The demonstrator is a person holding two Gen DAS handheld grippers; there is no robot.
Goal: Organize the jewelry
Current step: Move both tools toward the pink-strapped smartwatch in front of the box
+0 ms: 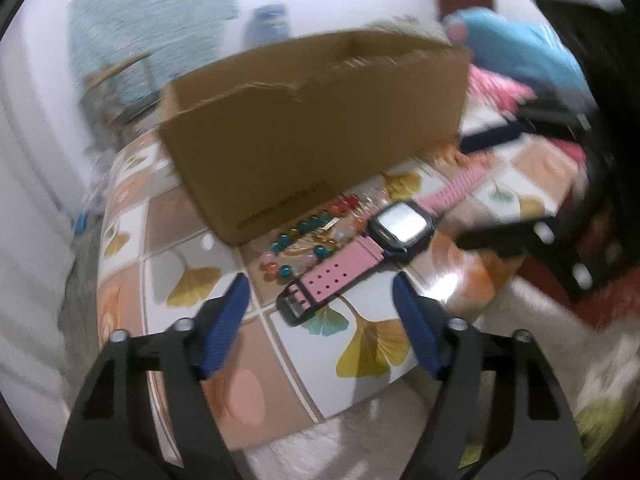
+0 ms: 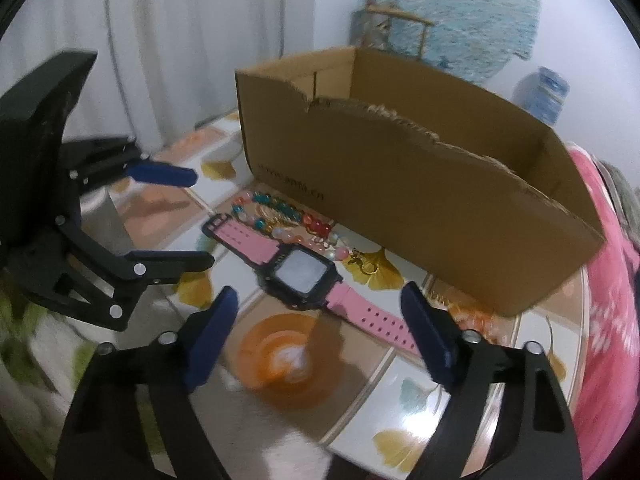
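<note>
Both hand-held grippers (image 1: 320, 300) (image 2: 316, 312) open, empty.

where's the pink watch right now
The pink watch lies flat on the leaf-patterned tabletop, just in front of the cardboard box, with the beaded bracelet between them. In the left wrist view it sits ahead of the open left gripper.

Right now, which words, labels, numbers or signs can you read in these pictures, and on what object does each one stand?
"www.anta.cn", roughly: small dark print low on the front wall of the cardboard box; the middle letters are blurred, so I am not certain.
Pink watch: its screen shows nothing readable.
No other text is visible.
</note>
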